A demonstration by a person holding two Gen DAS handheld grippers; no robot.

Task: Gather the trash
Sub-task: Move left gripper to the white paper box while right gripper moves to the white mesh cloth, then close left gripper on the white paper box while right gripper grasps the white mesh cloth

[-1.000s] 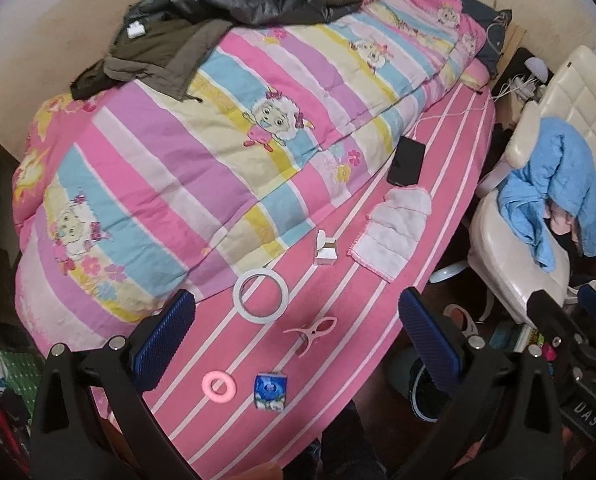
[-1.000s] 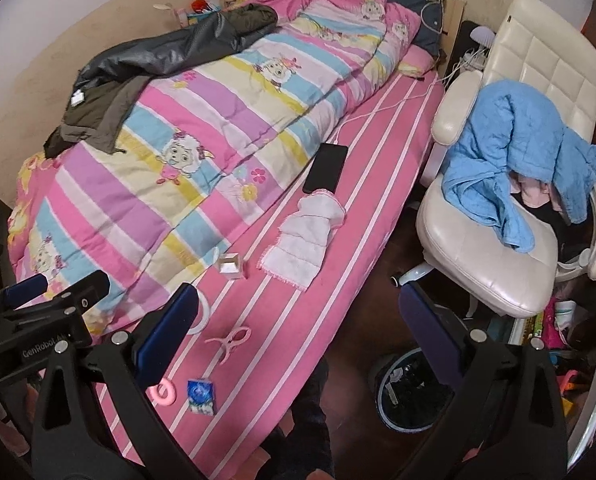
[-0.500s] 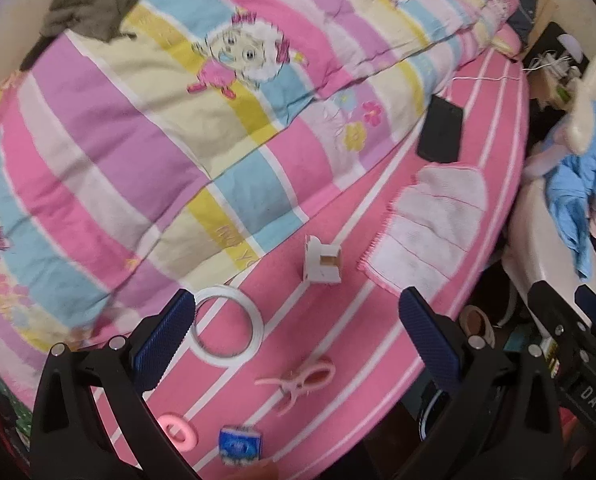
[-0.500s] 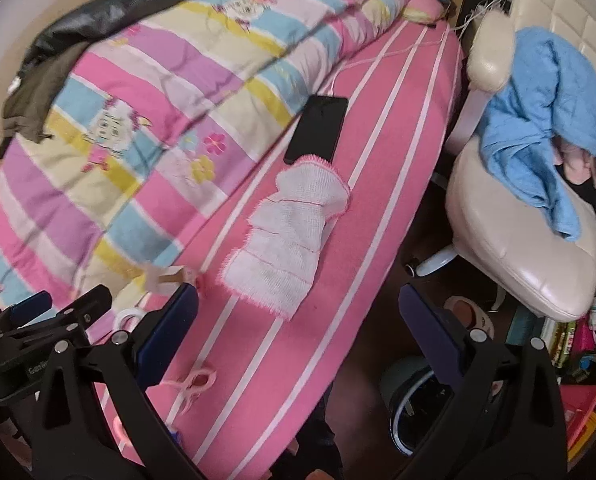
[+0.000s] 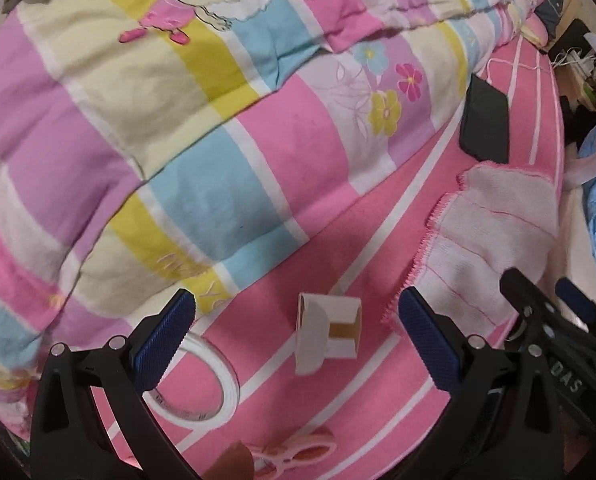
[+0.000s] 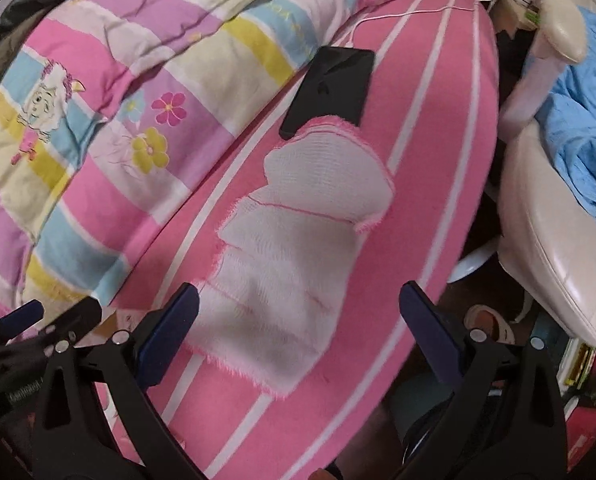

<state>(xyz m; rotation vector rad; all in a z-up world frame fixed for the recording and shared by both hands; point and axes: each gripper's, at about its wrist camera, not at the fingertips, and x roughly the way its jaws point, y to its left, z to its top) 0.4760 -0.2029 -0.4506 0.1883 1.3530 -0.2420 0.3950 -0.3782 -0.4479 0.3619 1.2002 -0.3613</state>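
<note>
Jaws of the left gripper stand wide apart and hold nothing. Between the blue pads, on the pink striped sheet, lies a small white cardboard box with an open flap; neither pad touches it. Landmark for all positions below: this box.

- Left of the box, partly under the left pad: a white tape ring, flat on the sheet.
- Below the box, at the frame edge: a pink clothes peg.
- Right of the box, just beside it: a white towel with pink fringe.
- Beyond the towel, further from the box: a black phone, its near end touching the towel, with a white cable running off its far end.
- Above and left of the box: a striped quilt, covering the far side of the bed.

Jaws of the right gripper are likewise wide and empty. It hangs over the near end of the towel. The box cannot be made out in the right wrist view. Well right of the bed stands a cream chair carrying blue cloth.
</note>
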